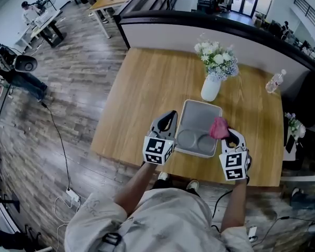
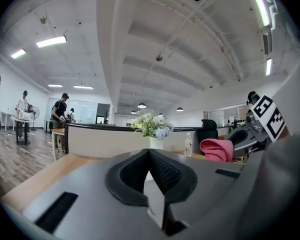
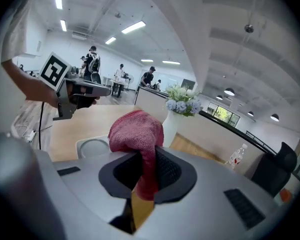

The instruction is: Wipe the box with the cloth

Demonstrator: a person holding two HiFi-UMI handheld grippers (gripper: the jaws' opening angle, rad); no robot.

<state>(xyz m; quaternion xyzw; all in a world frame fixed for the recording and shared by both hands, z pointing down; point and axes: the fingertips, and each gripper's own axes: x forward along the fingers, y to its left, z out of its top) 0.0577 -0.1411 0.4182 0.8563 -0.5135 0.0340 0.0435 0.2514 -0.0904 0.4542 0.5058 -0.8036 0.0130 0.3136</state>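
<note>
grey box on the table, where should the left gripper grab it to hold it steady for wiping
Probably the thin raised rim on the left side of the grey box, approached from the left. The box is shallow and flat, so only the rim offers a lip; the left gripper sits beside that edge, clear of the cloth held by the right gripper.
</note>
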